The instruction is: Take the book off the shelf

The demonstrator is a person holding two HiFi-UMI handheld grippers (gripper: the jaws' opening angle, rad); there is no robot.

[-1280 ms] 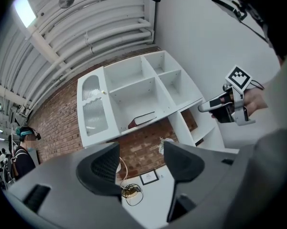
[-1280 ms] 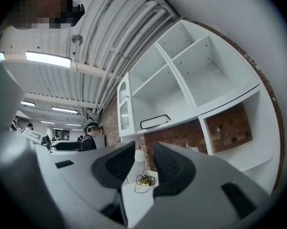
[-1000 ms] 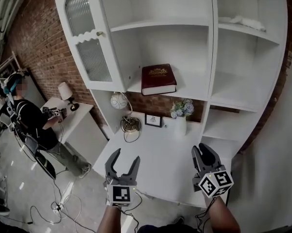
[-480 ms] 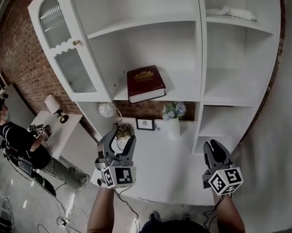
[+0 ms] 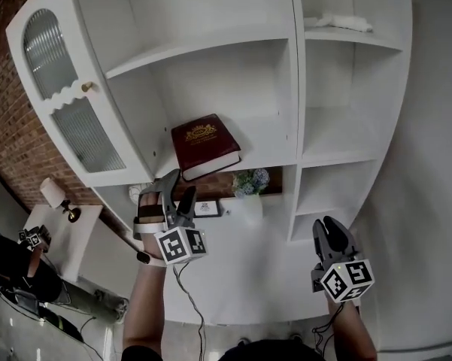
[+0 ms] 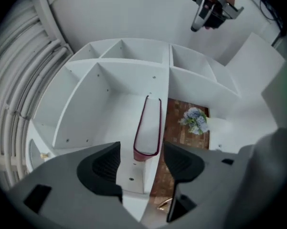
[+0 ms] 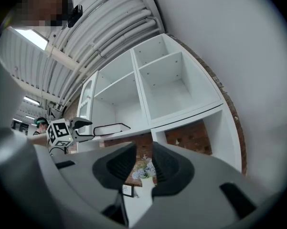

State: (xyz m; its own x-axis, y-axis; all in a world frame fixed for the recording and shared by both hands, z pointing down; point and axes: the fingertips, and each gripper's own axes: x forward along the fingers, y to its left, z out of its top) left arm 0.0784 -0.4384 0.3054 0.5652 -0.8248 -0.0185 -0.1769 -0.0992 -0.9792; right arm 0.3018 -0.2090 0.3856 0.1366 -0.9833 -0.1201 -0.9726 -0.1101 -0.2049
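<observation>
A dark red book [image 5: 204, 145] with gold print lies flat on the middle shelf [image 5: 274, 145] of a white cabinet, its corner over the shelf's front edge. My left gripper [image 5: 176, 192] is raised just below and in front of the book, open, with nothing between its jaws. In the left gripper view the book [image 6: 148, 128] shows edge-on straight ahead of the gripper [image 6: 141, 162]. My right gripper [image 5: 326, 233] hangs low at the right, away from the shelf; its jaws [image 7: 143, 163] are closing with a narrow gap and nothing between them.
Below the shelf stand a white vase of pale flowers [image 5: 246, 184] and a small picture frame [image 5: 205, 207] on a white desk [image 5: 248, 277]. A glass-paned cabinet door [image 5: 68, 119] stands swung open at the left. A white cloth [image 5: 338, 22] lies on an upper right shelf.
My left gripper has risen from desk height up to the book's shelf. The right gripper has stayed low at the right. The head view has tilted so the cabinet fills more of it.
</observation>
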